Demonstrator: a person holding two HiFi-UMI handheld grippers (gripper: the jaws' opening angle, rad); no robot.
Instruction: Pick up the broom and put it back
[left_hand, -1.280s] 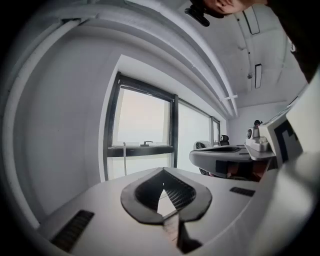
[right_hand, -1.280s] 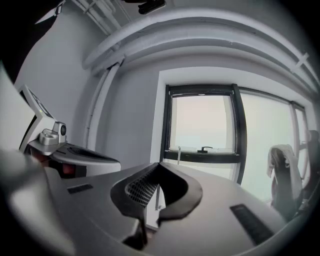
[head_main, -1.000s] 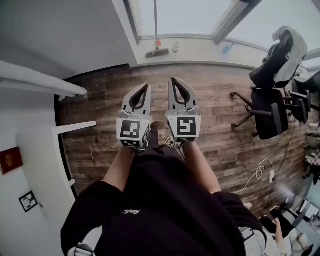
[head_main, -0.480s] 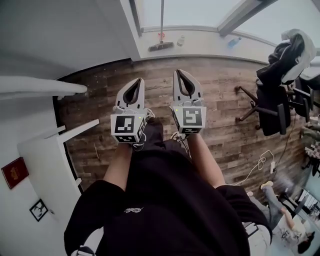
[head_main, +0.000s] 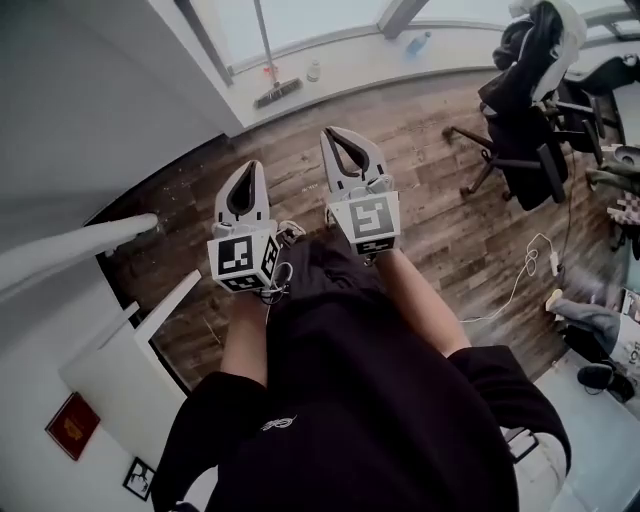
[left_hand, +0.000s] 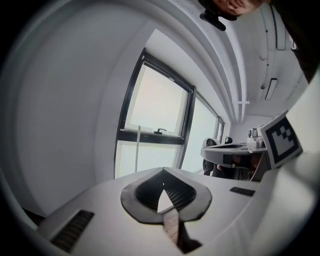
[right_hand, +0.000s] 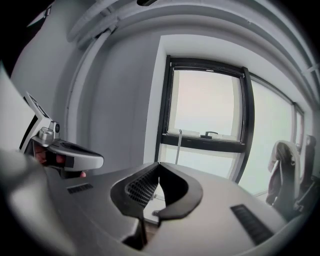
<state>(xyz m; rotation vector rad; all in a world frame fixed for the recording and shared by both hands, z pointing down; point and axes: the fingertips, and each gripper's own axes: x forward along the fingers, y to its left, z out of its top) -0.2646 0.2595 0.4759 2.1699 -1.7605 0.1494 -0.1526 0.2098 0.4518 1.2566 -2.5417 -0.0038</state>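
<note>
Left tongs (head_main: 250, 166), right tongs (head_main: 334, 132) clenched empty; brush of broom (head_main: 277, 93) in head view, not left gripper view.

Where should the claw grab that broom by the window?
Probably take the broom by its thin handle, above the brush head, coming from the room side: it stands nearly upright against the window, so only that side is free.

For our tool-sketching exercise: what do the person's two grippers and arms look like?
The left gripper and right gripper are light grey; their fingers form a pointed teardrop outline with dark ribbed lining. Each carries a white cube with black square markers, and thin cables trail beside them. The person wears a black top with bare forearms.
</note>
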